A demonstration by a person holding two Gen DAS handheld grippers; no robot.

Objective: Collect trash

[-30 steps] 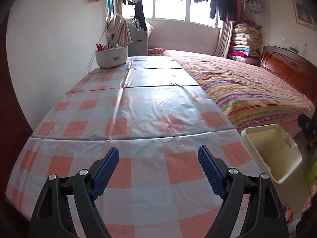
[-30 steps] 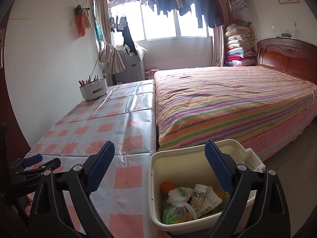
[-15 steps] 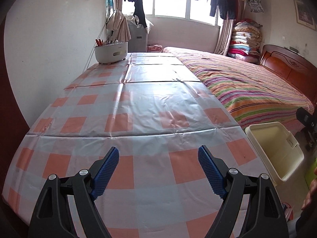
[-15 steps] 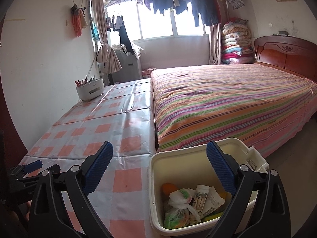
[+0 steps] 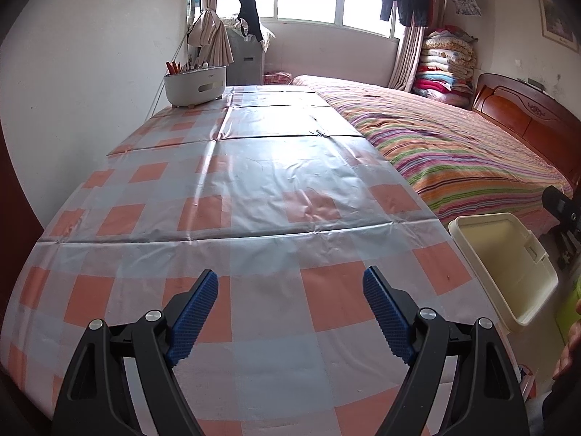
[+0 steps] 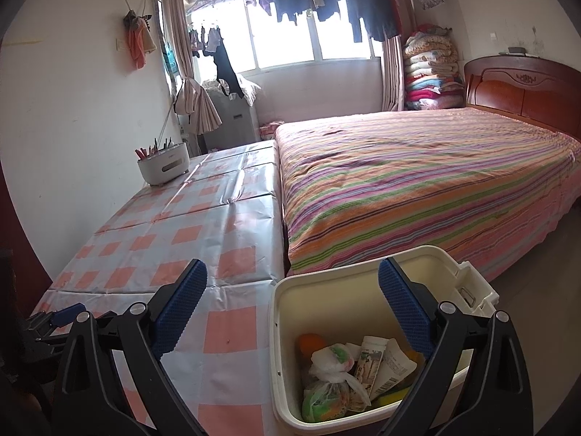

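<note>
A cream plastic bin (image 6: 366,265) stands on the floor at the table's right edge, seen also in the left wrist view as the bin (image 5: 504,265). Inside lie trash items (image 6: 348,370): a knotted bag, crumpled wrappers, an orange thing. My right gripper (image 6: 292,305) hangs open above the bin's left rim, nothing between its blue pads. My left gripper (image 5: 290,312) is open over the checked tablecloth (image 5: 254,196), empty. It shows in the right wrist view as the left gripper (image 6: 61,318) at the far left.
A white holder with pens (image 5: 195,83) sits at the table's far left corner. A striped bed (image 6: 417,181) runs along the table's right side, with a wooden headboard (image 6: 523,91). A person's hand (image 5: 568,348) shows at the right edge.
Both views have tipped slightly upward, showing more of the room; the grippers stay open and in about the same place.
</note>
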